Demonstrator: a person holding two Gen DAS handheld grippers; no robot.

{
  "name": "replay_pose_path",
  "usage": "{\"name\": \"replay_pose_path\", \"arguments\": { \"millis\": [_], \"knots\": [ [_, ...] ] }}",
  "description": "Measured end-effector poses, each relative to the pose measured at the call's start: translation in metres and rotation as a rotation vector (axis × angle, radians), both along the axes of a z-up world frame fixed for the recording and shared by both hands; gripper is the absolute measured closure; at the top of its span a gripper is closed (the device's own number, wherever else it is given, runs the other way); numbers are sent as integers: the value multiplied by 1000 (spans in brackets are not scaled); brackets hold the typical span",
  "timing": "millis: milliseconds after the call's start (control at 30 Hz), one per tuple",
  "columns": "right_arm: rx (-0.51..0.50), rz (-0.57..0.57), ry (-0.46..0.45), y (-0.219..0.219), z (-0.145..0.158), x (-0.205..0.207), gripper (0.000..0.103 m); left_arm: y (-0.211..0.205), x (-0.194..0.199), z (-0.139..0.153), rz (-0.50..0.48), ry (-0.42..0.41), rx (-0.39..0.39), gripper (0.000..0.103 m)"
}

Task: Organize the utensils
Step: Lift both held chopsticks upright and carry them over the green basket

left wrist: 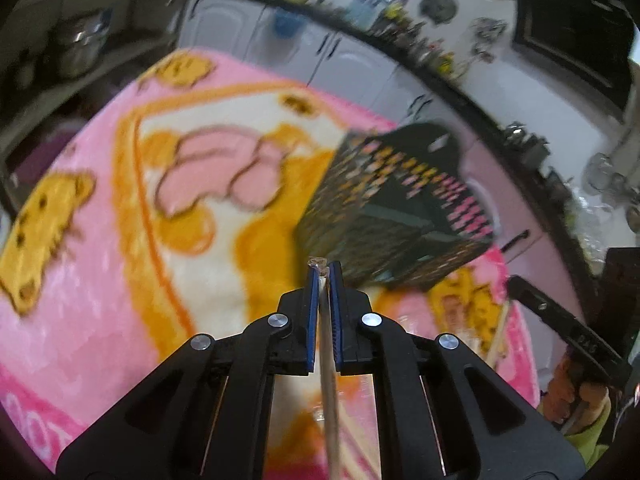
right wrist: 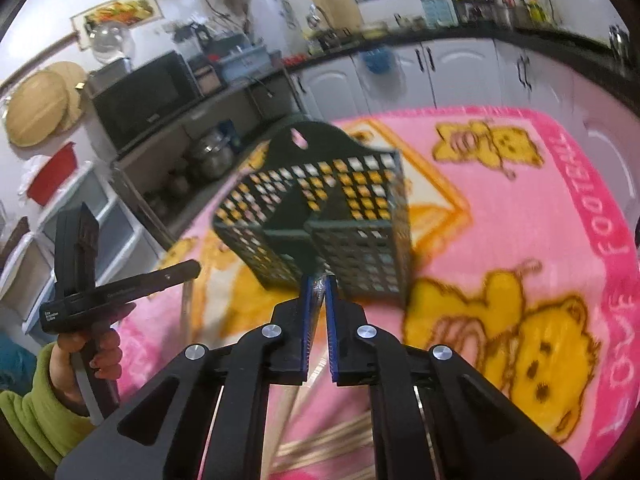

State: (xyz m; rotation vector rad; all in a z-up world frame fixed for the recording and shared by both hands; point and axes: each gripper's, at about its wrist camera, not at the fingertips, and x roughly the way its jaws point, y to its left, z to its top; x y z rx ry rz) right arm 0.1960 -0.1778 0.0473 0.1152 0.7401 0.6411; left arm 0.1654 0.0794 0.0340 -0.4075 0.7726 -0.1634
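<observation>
Chopstick (left wrist: 327, 344) clamped in left gripper (left wrist: 323, 270), basket (left wrist: 394, 208) beyond

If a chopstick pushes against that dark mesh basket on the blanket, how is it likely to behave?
The basket looks like thin perforated plastic, so probably light and easily shoved. It stands tall on a soft blanket, so it may tip rather than slide. Its grid walls probably flex slightly.

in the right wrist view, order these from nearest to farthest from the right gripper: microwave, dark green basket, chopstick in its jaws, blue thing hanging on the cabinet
1. The chopstick, clamped in the right gripper.
2. The dark green basket, just beyond the fingertips on the pink blanket.
3 and 4. The microwave, far left on the counter, and the blue thing, hanging on the cabinets behind, are too close to call.
</observation>
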Motion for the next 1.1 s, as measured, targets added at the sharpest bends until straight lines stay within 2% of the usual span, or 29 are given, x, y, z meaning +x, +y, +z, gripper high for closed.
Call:
{"name": "replay_pose_path", "arguments": {
  "millis": [200,567,1000,1100],
  "knots": [
    [27,20,-78,3,29,-16,97,-29,-13,45,-58,-137,36,100],
    [84,-11,-201,-6,70,-27,97,-57,-13,85,-124,-238,63,101],
    [161,-71,-386,-15,130,-15,97,-56,-1,144,-87,-368,83,101],
    [165,-87,-425,-15,138,-8,97,-54,2,159,-63,-411,111,101]
  ]
}}
